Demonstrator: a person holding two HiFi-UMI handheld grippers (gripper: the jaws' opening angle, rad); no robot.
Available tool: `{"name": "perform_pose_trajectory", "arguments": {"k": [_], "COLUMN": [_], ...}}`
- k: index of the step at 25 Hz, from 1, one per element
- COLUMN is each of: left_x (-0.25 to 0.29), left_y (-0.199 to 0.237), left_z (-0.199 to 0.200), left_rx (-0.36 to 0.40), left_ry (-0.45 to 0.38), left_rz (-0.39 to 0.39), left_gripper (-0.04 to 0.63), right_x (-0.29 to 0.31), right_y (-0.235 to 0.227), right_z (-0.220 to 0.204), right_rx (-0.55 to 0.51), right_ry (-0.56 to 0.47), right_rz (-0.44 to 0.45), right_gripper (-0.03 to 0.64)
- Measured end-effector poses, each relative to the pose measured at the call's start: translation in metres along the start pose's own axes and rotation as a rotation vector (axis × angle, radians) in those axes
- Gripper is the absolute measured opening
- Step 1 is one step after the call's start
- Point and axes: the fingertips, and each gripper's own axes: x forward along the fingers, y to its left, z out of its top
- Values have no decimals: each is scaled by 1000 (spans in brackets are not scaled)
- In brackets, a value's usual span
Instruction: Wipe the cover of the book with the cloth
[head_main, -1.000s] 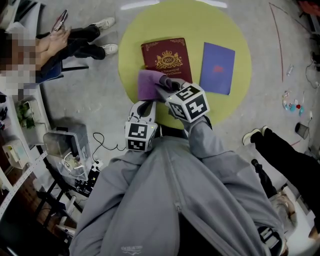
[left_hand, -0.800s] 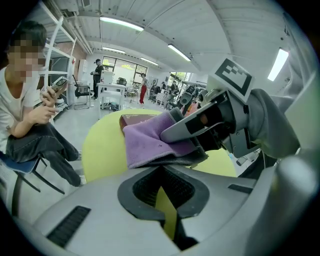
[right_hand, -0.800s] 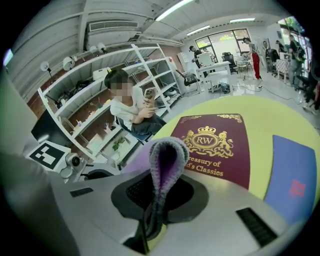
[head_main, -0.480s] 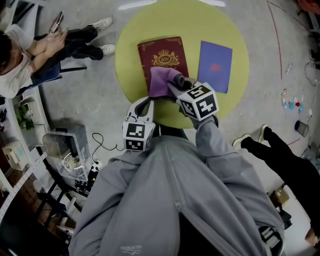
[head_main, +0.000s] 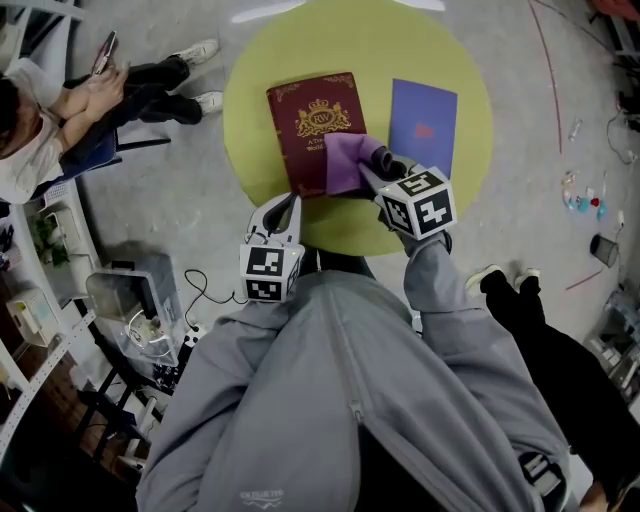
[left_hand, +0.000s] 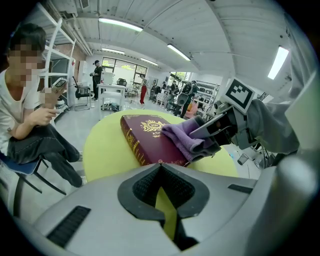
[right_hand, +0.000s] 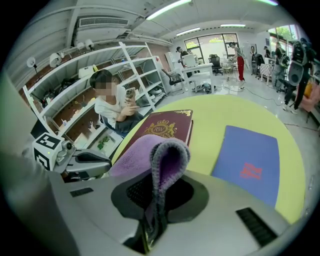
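A maroon book (head_main: 312, 128) with a gold crest lies on the round yellow-green table (head_main: 290, 40). My right gripper (head_main: 385, 167) is shut on a folded purple cloth (head_main: 349, 162), which rests on the near right part of the cover. In the right gripper view the cloth (right_hand: 167, 152) loops up out of the jaws in front of the book (right_hand: 162, 129). My left gripper (head_main: 284, 206) is shut and holds nothing. It hovers at the table's near edge, just short of the book's near corner (left_hand: 159, 161).
A blue booklet (head_main: 424, 122) lies on the table right of the book. A seated person (head_main: 55, 105) with a phone is at the left, beside shelving. Another person's legs (head_main: 545, 330) are at the right. Cables and a box (head_main: 130, 295) clutter the floor at lower left.
My right gripper has slid the cloth to the right across the near part of the cover, from its left edge to its right edge. The left gripper has stayed put.
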Motion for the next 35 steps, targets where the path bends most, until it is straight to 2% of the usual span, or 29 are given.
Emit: {"name": "perform_pose_trajectory", "arguments": {"k": [24,30,35], "left_x": [-7,-27,-54], "left_y": [-9,-11,-10], "left_z": [1,24,65], "left_rx": [12,7,-14], "left_ry": [17,-15,-98], "left_rz": [-9,-11,5], "left_gripper": [17,17,17], "right_x": [-60,-100,-141], "right_y": [-35,-25,-5], "right_z": [-45,-27,5], "right_rx": [84,82,34], "right_ry": [22,-53,-178], "right_rz": [-129,-160,-225], "right_gripper": [58,58,58]}}
